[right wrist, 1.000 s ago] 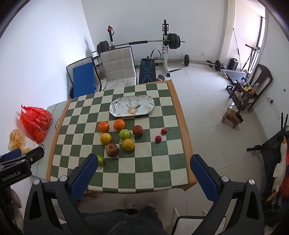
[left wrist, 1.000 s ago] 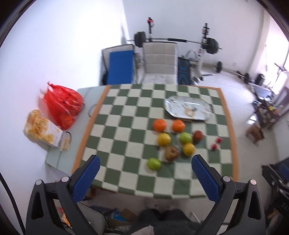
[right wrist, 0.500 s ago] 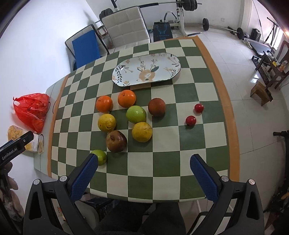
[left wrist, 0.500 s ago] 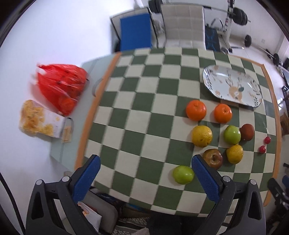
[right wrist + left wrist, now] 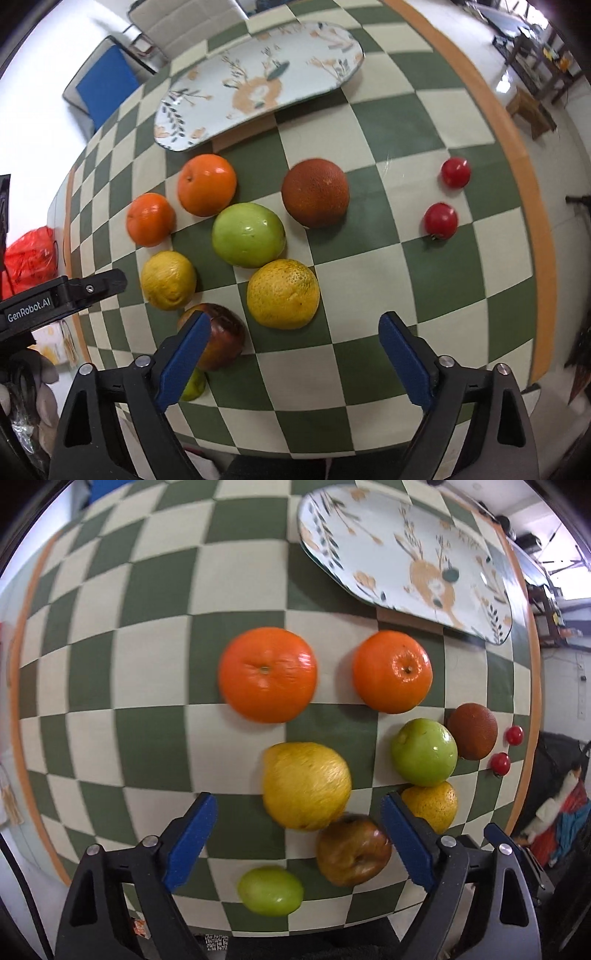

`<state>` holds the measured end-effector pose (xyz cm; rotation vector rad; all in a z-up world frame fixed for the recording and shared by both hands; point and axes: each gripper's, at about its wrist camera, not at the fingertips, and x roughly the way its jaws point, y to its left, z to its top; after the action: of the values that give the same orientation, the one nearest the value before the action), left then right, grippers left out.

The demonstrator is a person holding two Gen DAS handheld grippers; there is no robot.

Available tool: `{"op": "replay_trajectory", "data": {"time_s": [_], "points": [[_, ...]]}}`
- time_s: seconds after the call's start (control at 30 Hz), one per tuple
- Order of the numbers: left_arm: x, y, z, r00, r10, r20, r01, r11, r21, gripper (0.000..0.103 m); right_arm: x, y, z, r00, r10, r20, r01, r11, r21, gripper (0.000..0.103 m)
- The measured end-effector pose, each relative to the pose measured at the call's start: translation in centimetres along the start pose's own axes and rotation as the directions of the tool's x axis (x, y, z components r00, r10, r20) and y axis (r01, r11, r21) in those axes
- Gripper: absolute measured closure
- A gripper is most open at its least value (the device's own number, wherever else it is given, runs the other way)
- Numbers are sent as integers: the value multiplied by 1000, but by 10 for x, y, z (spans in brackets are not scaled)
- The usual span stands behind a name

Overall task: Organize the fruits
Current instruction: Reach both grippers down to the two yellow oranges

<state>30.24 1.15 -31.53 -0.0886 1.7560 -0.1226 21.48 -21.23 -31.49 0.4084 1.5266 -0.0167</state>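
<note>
- Left wrist view: checked green/cream cloth [image 5: 147, 635] w/ orange border covers the table; oval patterned plate [image 5: 402, 554] at the far right, nothing on it.
- Right wrist view: same cloth [image 5: 461, 295], plate [image 5: 258, 85] at the far side; beyond it a blue chair [image 5: 103, 85] and a beige chair [image 5: 184, 18]. Red bag [image 5: 29, 254] off the table's left edge. Tiled floor and dark wood furniture [image 5: 535, 62] at right.
- Fruit sits in a loose cluster on the cloth, near side of the plate: 2 oranges [image 5: 267, 679] [image 5: 392, 671] side by side, big lemon [image 5: 306, 785] below them, green apple [image 5: 424, 752] touching a brown round fruit [image 5: 472, 732], yellow citrus [image 5: 432, 805] just under the apple, bruised reddish apple [image 5: 352, 851], small green fruit [image 5: 270, 890] nearest the table edge.
- 2 cherry tomatoes [image 5: 456, 172] [image 5: 440, 220] lie apart from the cluster, toward the right border.
- Left gripper [image 5: 298, 843]: jaws spread wide, holding nothing; hangs above lemon and reddish apple, contact w/ either can't be told. Right pad [image 5: 402, 842] overlaps the yellow citrus in view.
- Right gripper [image 5: 294, 363]: jaws spread wide, empty, over the cloth just near side of the yellow citrus [image 5: 283, 293]; left pad [image 5: 183, 363] overlaps the reddish apple [image 5: 221, 341] in view.
</note>
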Motion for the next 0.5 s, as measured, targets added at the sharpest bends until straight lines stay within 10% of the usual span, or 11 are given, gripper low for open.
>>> {"op": "replay_trajectory", "data": {"time_s": [0.27, 0.4, 0.5], "points": [[39, -15, 17, 998, 16, -63, -12, 998, 63, 13, 28, -9, 6, 998, 34, -47, -31, 997, 69, 12], [50, -19, 20, 997, 32, -65, -27, 996, 84, 41, 36, -8, 11, 997, 52, -61, -47, 996, 82, 12], [53, -20, 21, 998, 33, -45, -29, 995, 95, 42, 45, -5, 14, 995, 70, -76, -62, 993, 96, 12]]}}
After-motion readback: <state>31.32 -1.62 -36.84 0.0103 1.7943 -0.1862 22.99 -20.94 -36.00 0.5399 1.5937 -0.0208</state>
